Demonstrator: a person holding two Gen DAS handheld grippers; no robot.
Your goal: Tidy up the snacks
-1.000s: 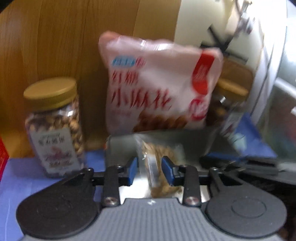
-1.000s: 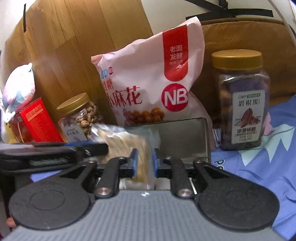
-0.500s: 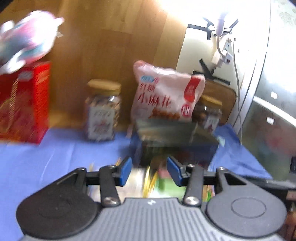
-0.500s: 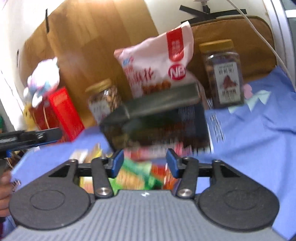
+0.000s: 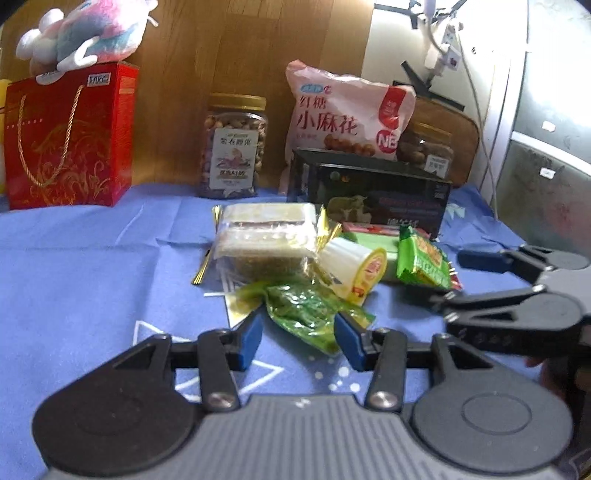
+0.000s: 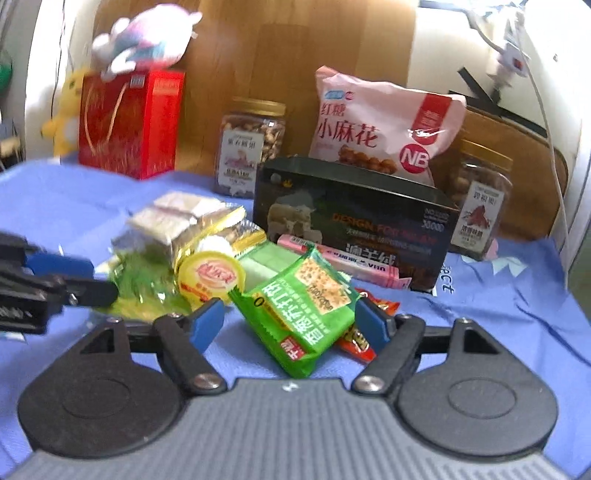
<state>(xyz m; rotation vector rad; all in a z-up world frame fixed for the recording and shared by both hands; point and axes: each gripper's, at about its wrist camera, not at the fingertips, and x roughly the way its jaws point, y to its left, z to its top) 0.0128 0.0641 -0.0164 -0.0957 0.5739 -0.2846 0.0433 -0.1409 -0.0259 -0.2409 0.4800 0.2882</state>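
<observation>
1. Left gripper (image 5: 298, 341): jaws apart, nothing held. A crumpled green wrapper (image 5: 306, 314) lies on the blue cloth (image 5: 92, 288) between the blue fingertips; contact cannot be confirmed.
2. Right gripper (image 6: 290, 325): jaws wide apart, nothing clamped. A green snack packet (image 6: 303, 310) lies tilted between the fingertips, over a red-orange packet (image 6: 356, 339) that shows at its right edge.
3. Each gripper is visible at the edge of the other's view, low over the cloth-covered worktop, either side of the snack pile.
4. Snack pile, mid-cloth: a yellow-lidded jelly cup (image 6: 211, 277) lies on its side, just beside the green snack packet. Left of the cup sits a clear cake pack (image 5: 266, 236) with gold trim. A pale green flat pack (image 6: 266, 262) and a pink bar (image 6: 343, 264) lie behind, against the box.
5. Black box (image 6: 354, 221): stands directly behind the pile, printed side facing the cameras. Whether it is open on top cannot be told.
6. Back row, along the wooden panel (image 5: 229, 48): a pink twist-snack bag (image 6: 380, 125) upright behind the box; a gold-lidded nut jar (image 5: 233, 146) to its left; a pecan jar (image 6: 480, 199) to its right.
7. Far left: a red gift bag (image 5: 70, 136) with a plush toy (image 5: 85, 29) resting on top; a yellow plush (image 6: 66, 114) beside it.
</observation>
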